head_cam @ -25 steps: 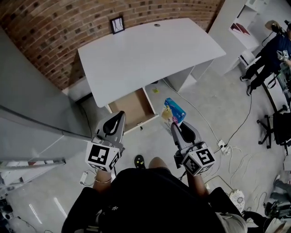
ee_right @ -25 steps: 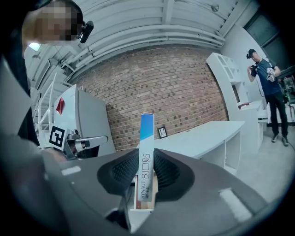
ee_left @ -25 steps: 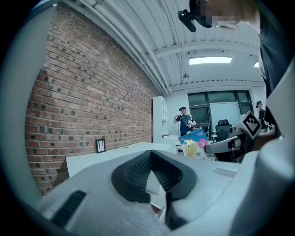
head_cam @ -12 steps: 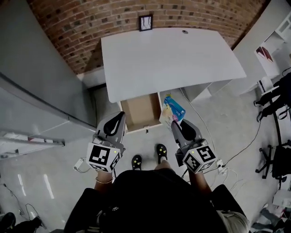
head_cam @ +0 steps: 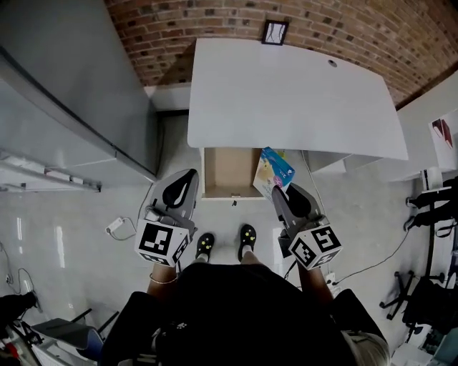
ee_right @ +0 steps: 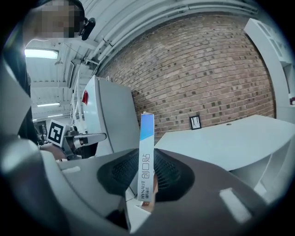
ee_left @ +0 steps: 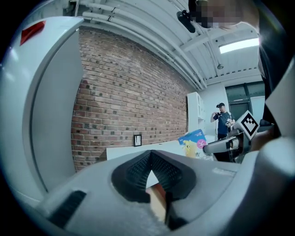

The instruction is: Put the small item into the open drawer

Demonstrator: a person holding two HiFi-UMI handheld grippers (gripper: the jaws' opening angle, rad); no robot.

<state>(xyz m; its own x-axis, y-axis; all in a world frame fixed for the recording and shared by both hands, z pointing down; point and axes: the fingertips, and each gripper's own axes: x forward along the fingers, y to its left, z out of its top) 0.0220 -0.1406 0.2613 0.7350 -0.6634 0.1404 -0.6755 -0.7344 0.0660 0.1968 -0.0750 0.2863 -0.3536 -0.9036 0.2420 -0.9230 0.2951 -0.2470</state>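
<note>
Firmly pinched edge-on, the small box (ee_right: pixel 146 152) stands upright between the pads of the right gripper (ee_right: pixel 146 177), its narrow blue-and-white spine facing that gripper's camera. In the head view it is held in the air at the right wall of the open drawer (head_cam: pixel 229 171), overlapping the front edge of the white surface (head_cam: pixel 286 93). The drawer is pulled out from under that edge, its brown bottom showing just left of the box. The left gripper (head_cam: pixel 189 176) hovers off the drawer's front left corner, jaws closed tip to tip on nothing. The person's shoes (head_cam: pixel 247 239) stand just before the drawer front. A grey cabinet (head_cam: pixel 71 93) walls the left side, and a brick wall (head_cam: pixel 215 21) runs behind the surface.
</note>
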